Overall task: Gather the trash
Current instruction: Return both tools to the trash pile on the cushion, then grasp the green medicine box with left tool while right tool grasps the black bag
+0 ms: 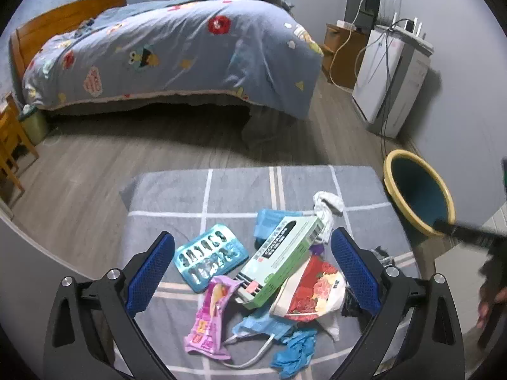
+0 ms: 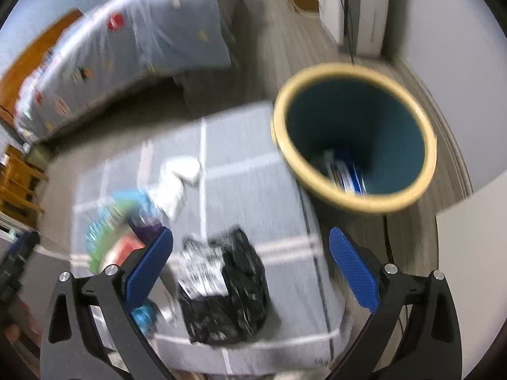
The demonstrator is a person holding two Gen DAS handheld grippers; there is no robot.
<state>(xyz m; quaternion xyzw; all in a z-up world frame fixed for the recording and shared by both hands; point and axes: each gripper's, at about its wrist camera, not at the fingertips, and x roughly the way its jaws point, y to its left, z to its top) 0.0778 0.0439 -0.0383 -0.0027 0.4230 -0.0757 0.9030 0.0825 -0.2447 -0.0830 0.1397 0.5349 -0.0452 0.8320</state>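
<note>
Trash lies on a grey checked cloth [image 1: 234, 190]: a green box [image 1: 282, 253], a teal blister tray [image 1: 210, 258], a pink wrapper [image 1: 210, 313], a red flowered packet [image 1: 312, 288], blue gloves [image 1: 294, 351] and a white tissue [image 1: 328, 205]. My left gripper [image 1: 252, 269] is open over the pile. My right gripper [image 2: 252, 269] is open and empty above a black crumpled bag [image 2: 228, 288]. The bin [image 2: 355, 136], teal inside with a yellow rim, stands to the right with some blue and white trash at its bottom. It also shows in the left wrist view [image 1: 418, 196].
A bed with a blue patterned quilt [image 1: 177, 50] stands behind. A white appliance with cables [image 1: 389, 79] and a wooden cabinet [image 1: 342, 53] line the right wall. A wooden chair [image 1: 9, 145] is at the left. The right wrist view is motion-blurred.
</note>
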